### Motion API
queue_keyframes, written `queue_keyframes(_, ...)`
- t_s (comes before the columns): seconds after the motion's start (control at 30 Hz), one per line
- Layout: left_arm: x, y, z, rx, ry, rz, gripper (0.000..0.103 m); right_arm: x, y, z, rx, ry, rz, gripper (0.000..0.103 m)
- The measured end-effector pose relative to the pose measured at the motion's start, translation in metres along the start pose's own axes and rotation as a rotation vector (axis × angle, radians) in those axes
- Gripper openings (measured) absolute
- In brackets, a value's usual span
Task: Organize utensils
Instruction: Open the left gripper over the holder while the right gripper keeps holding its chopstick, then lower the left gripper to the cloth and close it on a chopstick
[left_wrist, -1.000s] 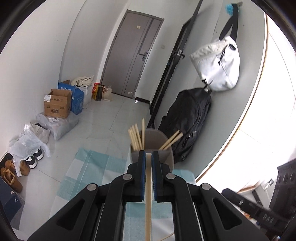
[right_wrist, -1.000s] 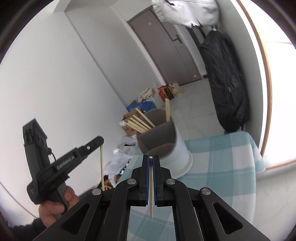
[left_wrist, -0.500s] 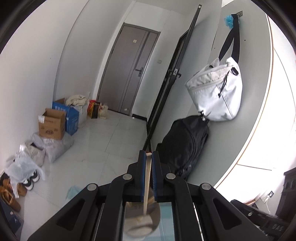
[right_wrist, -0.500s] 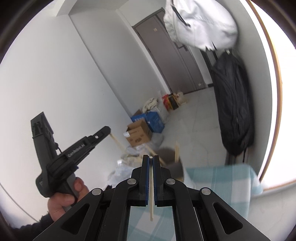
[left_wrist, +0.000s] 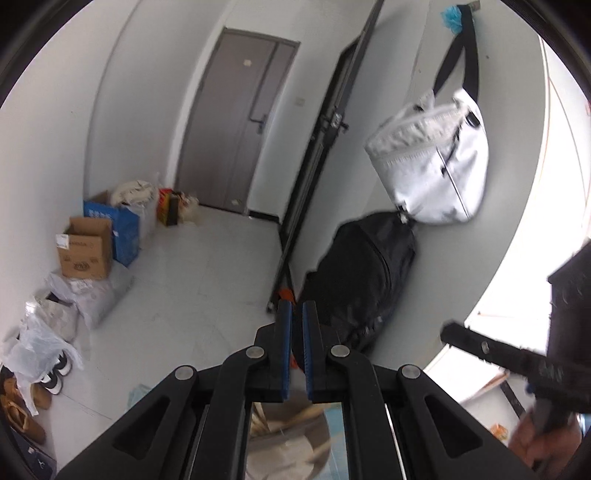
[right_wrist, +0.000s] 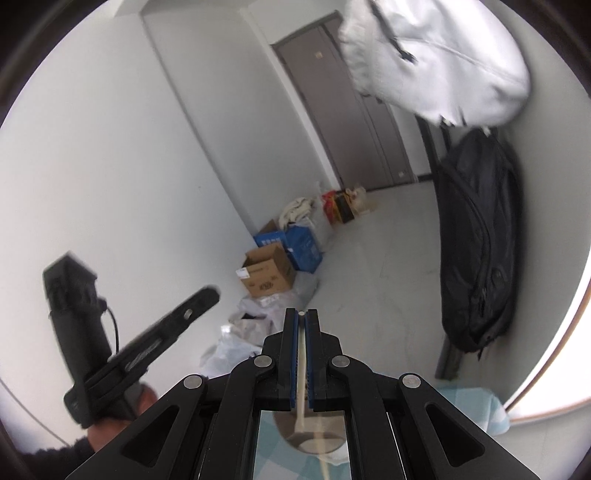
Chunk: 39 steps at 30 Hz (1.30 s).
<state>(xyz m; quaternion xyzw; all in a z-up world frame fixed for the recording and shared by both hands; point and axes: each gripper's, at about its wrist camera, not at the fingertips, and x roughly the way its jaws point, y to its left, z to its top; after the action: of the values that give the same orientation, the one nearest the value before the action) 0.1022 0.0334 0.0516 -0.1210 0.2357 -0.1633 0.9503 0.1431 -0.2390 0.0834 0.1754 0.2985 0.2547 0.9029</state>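
**A:** What did the right gripper (right_wrist: 302, 318) have?

**B:** A chopstick (right_wrist: 302, 363). The blue pads (right_wrist: 294, 354) were clenched on it from both sides. Its top end sat level with the fingertips, and its lower end ran down past the pads, over the mouth of the cup (right_wrist: 334, 437).

**A:** So where was the cup?

**B:** Low in both wrist views, seen through the gap in each gripper's frame. It was grey and stood on a teal checked cloth (right_wrist: 476, 406). From the left wrist it was blurred, though some pale sticks (left_wrist: 308, 413) showed inside it.

**A:** And the left gripper (left_wrist: 297, 312)?

**B:** Its jaws were drawn together, with only a thin slit between the pads. I could see nothing in that slit, only the dark backpack (left_wrist: 362, 288) behind it. From the right wrist it appeared at the left, blurred, with nothing hanging from its tip.

**A:** Were the two grippers close?

**B:** Apart. Each showed at the edge of the other's view, gripped by a hand (right_wrist: 122, 424), and both were pointing the same way over the cup.

**A:** What lay beyond them?

**B:** A tiled floor and a grey door (left_wrist: 236, 118). A white bag (left_wrist: 432, 166) hung on the wall just above the backpack. Cardboard boxes (left_wrist: 86, 251) and shoes (left_wrist: 55, 373) lay along the far wall.
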Motion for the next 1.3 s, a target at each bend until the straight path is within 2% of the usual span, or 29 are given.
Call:
queue_keyframes(0.07, 0.003, 0.003, -0.010, 0.001, 0.036, 0.006, 0.002, 0.002, -0.009, -0.002, 0.020, 0.010, -0.003, 0.003)
queue_keyframes(0.17, 0.007, 0.015, -0.026, -0.061, 0.103, -0.003, 0.002, 0.009, -0.015, -0.003, 0.034, 0.028, -0.007, 0.003)
queue_keyframes(0.3, 0.004, 0.023, -0.042, -0.073, 0.167, 0.013, 0.002, 0.004, -0.003, 0.008, -0.002, -0.022, 0.007, 0.003)
queue_keyframes(0.4, 0.001, 0.030, -0.051, -0.094, 0.243, 0.022, 0.010, 0.002, 0.011, 0.020, -0.035, -0.056, 0.000, 0.003)
queue_keyframes(0.43, 0.000, 0.031, -0.053, -0.104, 0.254, 0.022, 0.015, 0.003, 0.014, 0.023, -0.047, -0.061, -0.009, 0.003)
queue_keyframes(0.53, -0.006, 0.036, -0.063, -0.149, 0.285, 0.039, 0.047, 0.009, 0.024, 0.031, -0.074, -0.082, -0.027, 0.003)
queue_keyframes(0.6, -0.010, 0.038, -0.070, -0.173, 0.293, 0.038, 0.053, 0.015, 0.027, 0.033, -0.074, -0.084, -0.033, 0.003)
queue_keyframes(0.67, -0.009, 0.036, -0.081, -0.188, 0.356, 0.034, 0.056, 0.019, 0.028, 0.032, -0.068, -0.084, -0.038, 0.003)
queue_keyframes(0.77, -0.004, 0.032, -0.108, -0.233, 0.499, 0.019, 0.056, 0.020, 0.025, 0.031, -0.050, -0.091, -0.036, 0.003)
queue_keyframes(0.9, 0.004, 0.025, -0.147, -0.322, 0.643, 0.028, 0.056, 0.007, 0.021, 0.026, -0.020, -0.116, 0.004, 0.003)
queue_keyframes(1.03, 0.021, 0.005, -0.183, -0.329, 0.763, 0.085, 0.056, -0.020, 0.017, 0.013, -0.003, -0.141, 0.040, 0.003)
queue_keyframes(1.1, 0.028, -0.002, -0.193, -0.331, 0.785, 0.095, 0.056, -0.040, 0.011, 0.001, 0.011, -0.158, 0.046, 0.003)
queue_keyframes(1.23, 0.047, -0.026, -0.212, -0.278, 0.864, 0.173, 0.056, -0.068, -0.003, -0.021, 0.057, -0.174, 0.042, 0.003)
queue_keyframes(1.3, 0.052, -0.032, -0.217, -0.259, 0.847, 0.217, 0.056, -0.083, -0.014, -0.035, 0.083, -0.179, 0.031, 0.003)
